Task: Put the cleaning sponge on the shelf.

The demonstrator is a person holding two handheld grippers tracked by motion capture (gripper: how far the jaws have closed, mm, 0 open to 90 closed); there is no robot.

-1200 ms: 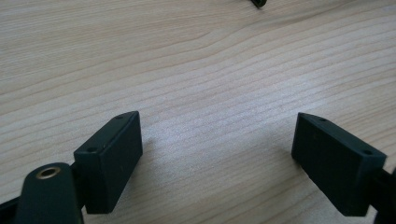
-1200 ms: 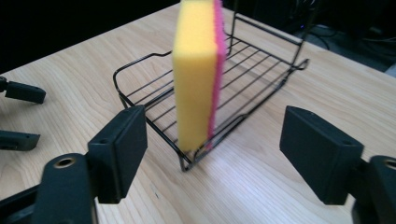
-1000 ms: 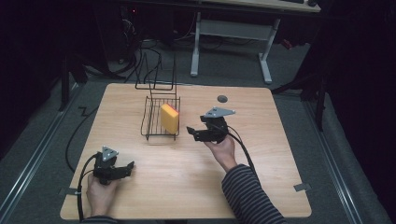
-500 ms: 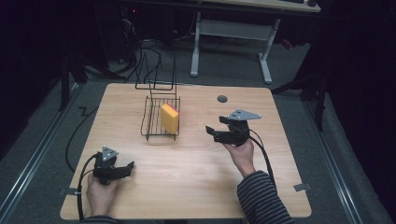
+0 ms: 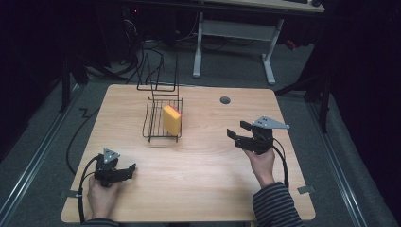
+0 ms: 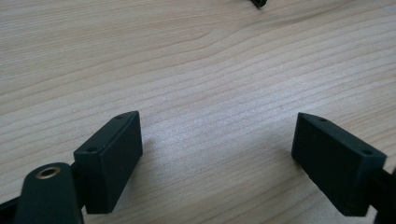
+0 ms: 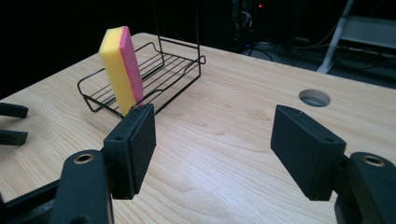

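Note:
A yellow and pink sponge (image 5: 171,119) (image 7: 120,70) stands on edge in a black wire basket (image 5: 152,120) (image 7: 173,57) at the table's back left. My right gripper (image 5: 239,129) (image 7: 215,140) is held over the right half of the table, well apart from the basket and pointing left toward it. It is open; its jaws have just been closing a little with nothing between them. My left gripper (image 5: 131,170) (image 6: 217,154) rests low at the front left, open over bare wood. Its two tips (image 7: 11,123) appear at the left edge of the right gripper view.
The wooden table (image 5: 198,179) has a round cable hole (image 5: 225,100) (image 7: 314,97) at its back right. The basket's tall wire handle (image 5: 158,71) rises behind it. A desk frame (image 5: 236,33) and cables stand on the dark floor beyond.
My right gripper has moved to the right, away from the basket, and its jaws stand a little narrower. The sponge stays in the basket. The left gripper has not moved.

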